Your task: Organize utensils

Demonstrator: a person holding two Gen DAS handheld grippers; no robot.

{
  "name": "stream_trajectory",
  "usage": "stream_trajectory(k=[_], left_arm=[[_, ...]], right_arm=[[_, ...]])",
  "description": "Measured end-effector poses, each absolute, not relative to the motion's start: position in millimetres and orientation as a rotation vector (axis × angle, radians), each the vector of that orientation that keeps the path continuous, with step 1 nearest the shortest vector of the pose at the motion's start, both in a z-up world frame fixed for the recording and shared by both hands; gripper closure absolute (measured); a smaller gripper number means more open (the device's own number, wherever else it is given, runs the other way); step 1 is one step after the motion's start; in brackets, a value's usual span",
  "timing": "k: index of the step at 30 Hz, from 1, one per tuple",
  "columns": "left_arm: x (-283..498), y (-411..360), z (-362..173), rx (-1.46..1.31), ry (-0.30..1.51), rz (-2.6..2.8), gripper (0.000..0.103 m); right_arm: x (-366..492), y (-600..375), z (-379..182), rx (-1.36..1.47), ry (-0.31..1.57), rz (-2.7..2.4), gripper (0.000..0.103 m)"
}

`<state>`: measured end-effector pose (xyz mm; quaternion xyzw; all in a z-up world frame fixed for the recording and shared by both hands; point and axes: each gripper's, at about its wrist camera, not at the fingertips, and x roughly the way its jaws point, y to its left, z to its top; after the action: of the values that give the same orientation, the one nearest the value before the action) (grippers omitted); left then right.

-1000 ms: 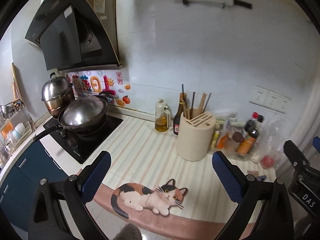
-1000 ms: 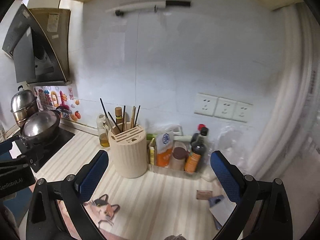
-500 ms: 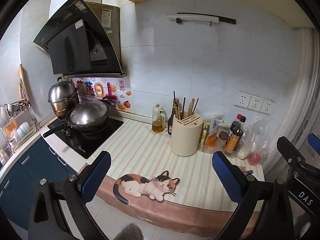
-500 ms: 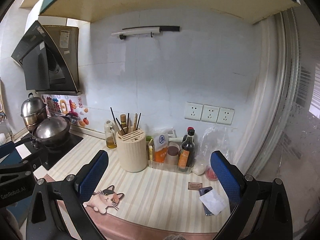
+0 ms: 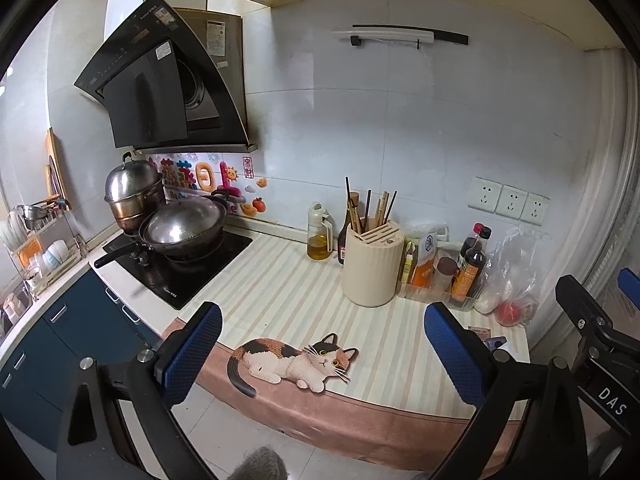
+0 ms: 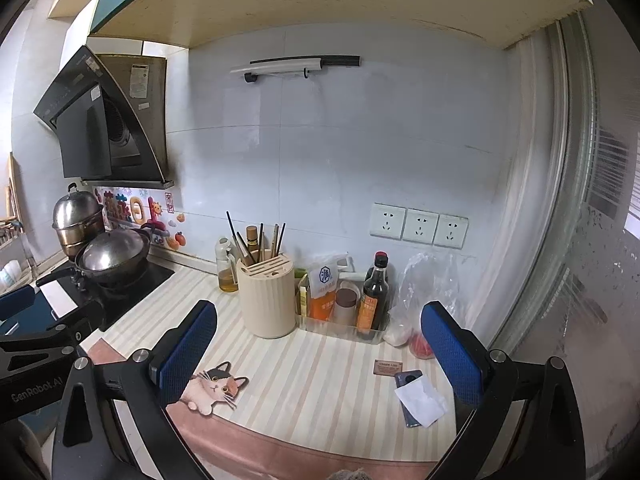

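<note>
A cream ribbed utensil holder [image 5: 373, 265] [image 6: 267, 298] stands at the back of the striped counter, with several chopsticks [image 5: 370, 210] [image 6: 256, 238] sticking up out of it. My left gripper [image 5: 322, 354] is open and empty, held back over the counter's front edge, well short of the holder. My right gripper [image 6: 318, 350] is also open and empty, likewise short of the holder. On the wall above hangs a knife [image 5: 404, 36] [image 6: 298, 66] on a rail. The right gripper's body shows at the right edge of the left wrist view.
A wok [image 5: 182, 226] and steel pot [image 5: 134, 190] sit on the black hob at left. An oil bottle [image 5: 319, 232] stands left of the holder; a clear tray of sauce bottles [image 6: 344, 300] and plastic bags [image 6: 424, 288] stand right. A phone under paper [image 6: 416, 398] lies front right. A cat mat [image 5: 288, 362] lines the counter edge.
Both grippers have pulled back and risen away from the counter, so the holder looks smaller and the cabinet's underside has come into view. Both stay open and empty.
</note>
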<state>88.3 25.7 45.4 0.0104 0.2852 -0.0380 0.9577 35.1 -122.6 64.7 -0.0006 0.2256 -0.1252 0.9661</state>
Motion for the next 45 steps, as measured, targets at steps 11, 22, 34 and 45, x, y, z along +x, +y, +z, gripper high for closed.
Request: stream_trajectory(k=[11, 22, 34, 45], left_arm=[[82, 20, 45, 0.032, 0.575, -0.082, 0.000], [77, 15, 44, 0.038, 0.577, -0.096, 0.000], [75, 14, 45, 0.042, 0.573, -0.094, 0.000], [74, 21, 46, 0.036, 0.587, -0.088, 0.000]], right_arm=[[32, -136, 62, 0.006, 0.467, -0.254, 0.000], [31, -141, 58, -0.001, 0.475, -0.262, 0.000], [30, -145, 58, 0.004, 0.472, -0.256, 0.000], [34, -151, 57, 0.004, 0.486, -0.247, 0.000]])
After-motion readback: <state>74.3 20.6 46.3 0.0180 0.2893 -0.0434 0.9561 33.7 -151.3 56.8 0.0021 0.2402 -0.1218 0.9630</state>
